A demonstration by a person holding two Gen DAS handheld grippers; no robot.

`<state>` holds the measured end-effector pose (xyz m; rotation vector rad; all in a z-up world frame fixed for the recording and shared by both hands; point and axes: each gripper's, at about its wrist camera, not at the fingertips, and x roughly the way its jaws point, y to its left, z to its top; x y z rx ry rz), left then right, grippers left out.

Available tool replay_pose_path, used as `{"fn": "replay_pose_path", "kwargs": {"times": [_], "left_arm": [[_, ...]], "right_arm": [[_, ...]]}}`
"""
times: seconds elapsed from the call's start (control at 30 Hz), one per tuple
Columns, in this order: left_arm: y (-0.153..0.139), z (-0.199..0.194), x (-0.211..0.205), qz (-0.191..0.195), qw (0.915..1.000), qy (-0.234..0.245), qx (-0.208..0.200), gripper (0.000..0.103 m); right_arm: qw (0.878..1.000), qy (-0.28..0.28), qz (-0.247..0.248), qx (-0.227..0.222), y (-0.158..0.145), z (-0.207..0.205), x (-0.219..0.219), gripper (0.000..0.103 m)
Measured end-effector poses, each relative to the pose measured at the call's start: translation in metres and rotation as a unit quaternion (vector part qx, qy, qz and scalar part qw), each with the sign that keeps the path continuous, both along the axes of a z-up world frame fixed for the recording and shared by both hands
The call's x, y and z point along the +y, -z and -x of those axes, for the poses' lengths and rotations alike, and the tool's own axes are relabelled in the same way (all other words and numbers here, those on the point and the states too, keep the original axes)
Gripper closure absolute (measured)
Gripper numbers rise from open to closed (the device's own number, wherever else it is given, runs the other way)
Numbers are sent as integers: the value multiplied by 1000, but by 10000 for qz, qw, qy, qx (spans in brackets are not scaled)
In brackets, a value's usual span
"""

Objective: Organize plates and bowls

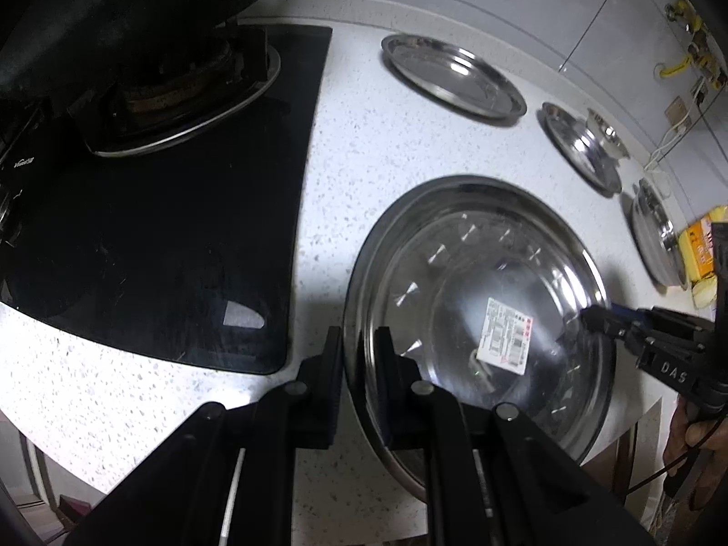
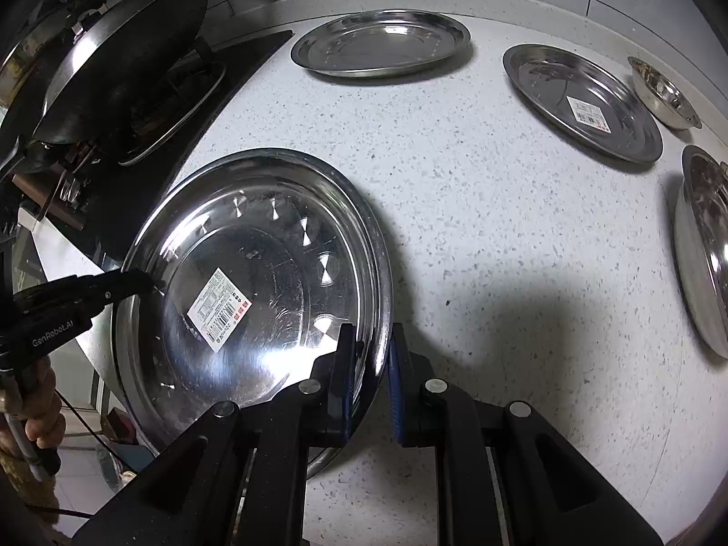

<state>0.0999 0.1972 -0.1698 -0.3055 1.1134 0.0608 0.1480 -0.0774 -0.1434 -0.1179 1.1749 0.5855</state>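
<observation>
Because both grippers pinch only the thin rim of the large steel plate, at opposite edges, the plate could slip or tip if one hand pulls faster than the other; the polished metal gives the pads little friction, and I judge that a small twist would let the rim slide out. This plate is nearest, just to the right of the black cooktop and close to the counter's near edge, so a slip could send it off the counter. A label is stuck in its middle. The right gripper is almost closed, with the plate's right rim clamped between its blue-lined pads. The left gripper is almost closed as well, one finger outside and one inside the left rim. Farther back lie a second steel plate and a third plate with its own label, well apart from each other. To the far right stand a small bowl and a larger bowl. If the held plate is carried toward them too low, it may knock them. A dark wok sits on the burner at the far left.
</observation>
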Motion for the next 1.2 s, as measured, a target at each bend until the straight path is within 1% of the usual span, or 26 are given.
{"fn": "replay_pose_path", "kwargs": {"times": [0.13,0.27,0.37,0.43,0.5,0.53,0.57,0.6,0.63,0.67,0.7,0.73,0.8,0.87,0.93,0.97,1.1,1.2], "left_arm": [[-5,2,8,201,9995,-10,-229,91],[-20,2,11,47,9988,-9,-484,90],[-32,0,13,-24,9981,129,-610,90],[-41,-5,15,42,9979,240,-603,90],[-47,-9,16,134,9976,257,-636,90],[-51,-13,15,133,9975,260,-643,90],[-53,-16,14,117,9975,269,-646,89],[-56,-20,12,110,9973,294,-657,89],[-60,-25,11,154,9969,333,-691,85],[-64,-30,9,185,9967,361,-709,75],[-67,-35,6,206,9963,432,-718,48],[-69,-38,3,181,9960,493,-729,32],[-77,-47,-5,26,9949,602,-814,31],[-83,-61,-11,-104,9940,681,-846,31],[-87,-83,-13,-187,9950,620,-763,31],[-86,-91,-12,-195,9953,627,-715,31],[-79,-143,-3,-292,9977,462,-413,31],[-68,-172,1,-347,9983,409,-248,31]], "right_arm": [[10000,27,-3,25,1,-1,1,90],[9999,93,-99,0,-4,-2,-4,90],[9998,160,-145,-44,-9,-3,-12,87],[9995,237,-182,-96,-15,-4,-17,81],[9992,281,-214,-208,-25,-6,-20,68],[9990,294,-225,-258,-30,-7,-21,64],[9987,312,-234,-325,-35,-8,-23,58],[9984,324,-234,-411,-41,-9,-24,54],[9980,322,-242,-484,-46,-10,-24,52],[9977,314,-258,-545,-51,-12,-25,48],[9972,317,-281,-617,-57,-16,-26,43],[9967,318,-302,-684,-62,-19,-27,41],[9957,278,-375,-806,-72,-28,-28,35],[9944,194,-458,-927,-78,-40,-29,34],[9934,131,-559,-991,-82,-53,-30,33],[9931,103,-630,-983,-82,-62,-31,33],[9909,-13,-1013,-887,-83,-104,-31,33],[9893,-141,-1280,-691,-79,-143,-22,32]]}}
